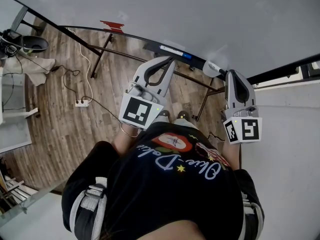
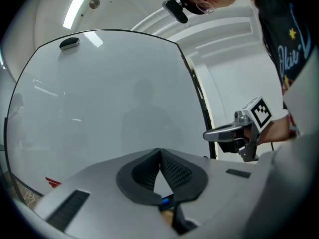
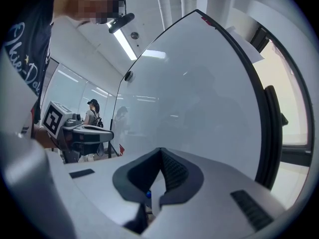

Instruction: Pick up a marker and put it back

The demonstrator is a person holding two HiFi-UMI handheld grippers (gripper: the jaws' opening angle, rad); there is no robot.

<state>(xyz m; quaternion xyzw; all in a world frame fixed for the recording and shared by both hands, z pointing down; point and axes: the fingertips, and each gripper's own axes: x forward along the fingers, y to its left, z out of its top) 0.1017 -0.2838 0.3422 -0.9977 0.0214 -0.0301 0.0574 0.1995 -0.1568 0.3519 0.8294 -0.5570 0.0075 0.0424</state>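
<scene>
A large whiteboard [image 1: 200, 14] stands in front of me and fills both gripper views [image 2: 109, 98] [image 3: 199, 93]. On its lower ledge lies a dark marker [image 1: 172, 50], and a pale marker-like object with a dark end [image 1: 212, 68] rests further right. My left gripper [image 1: 169, 60] [image 2: 160, 151] is level near the dark marker, its jaws shut with nothing between them. My right gripper [image 1: 231, 74] [image 3: 160, 150] hovers just right of the pale object, also shut and empty. Each gripper shows in the other's view [image 2: 207, 135] [image 3: 110, 135].
A red object [image 1: 112, 25] sits at the board's left lower edge. Below are a wooden floor, the board's black stand legs [image 1: 102, 54], a white power strip with cables [image 1: 81, 103] and a dark bag [image 1: 30, 44]. A white wall lies right.
</scene>
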